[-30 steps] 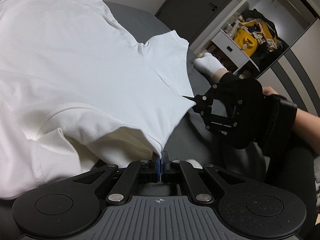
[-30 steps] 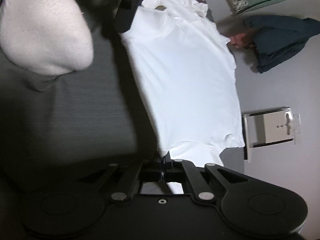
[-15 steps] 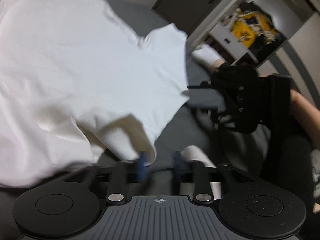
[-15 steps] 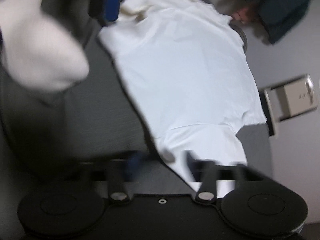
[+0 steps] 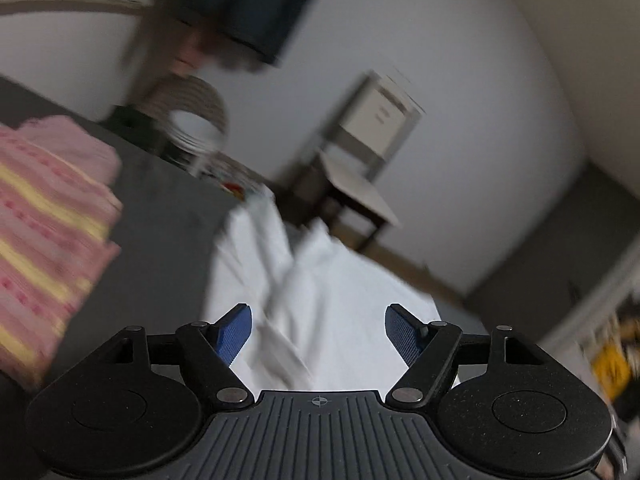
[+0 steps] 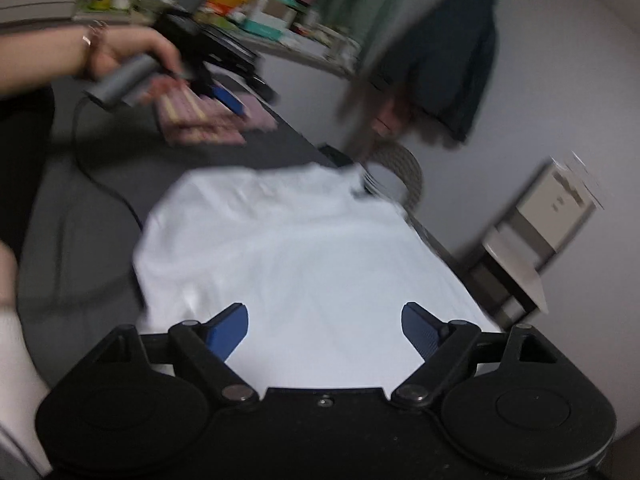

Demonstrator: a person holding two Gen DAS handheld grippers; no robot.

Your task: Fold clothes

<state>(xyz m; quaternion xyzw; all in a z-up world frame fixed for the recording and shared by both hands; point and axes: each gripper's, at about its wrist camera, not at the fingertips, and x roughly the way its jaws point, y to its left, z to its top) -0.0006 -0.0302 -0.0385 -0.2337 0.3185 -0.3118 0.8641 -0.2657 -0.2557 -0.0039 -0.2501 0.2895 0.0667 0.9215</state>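
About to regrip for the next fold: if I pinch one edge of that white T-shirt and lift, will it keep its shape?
Probably not. The white T-shirt already lies in soft creases on the dark surface, so it looks thin and floppy; expect it to drape and sag. It is likely light. Both the left gripper and right gripper are open, holding nothing.

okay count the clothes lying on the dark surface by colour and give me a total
White: 1, the white T-shirt, lying spread out.
Pink with yellow stripes: 1, the folded pink garment.
Total: 2.
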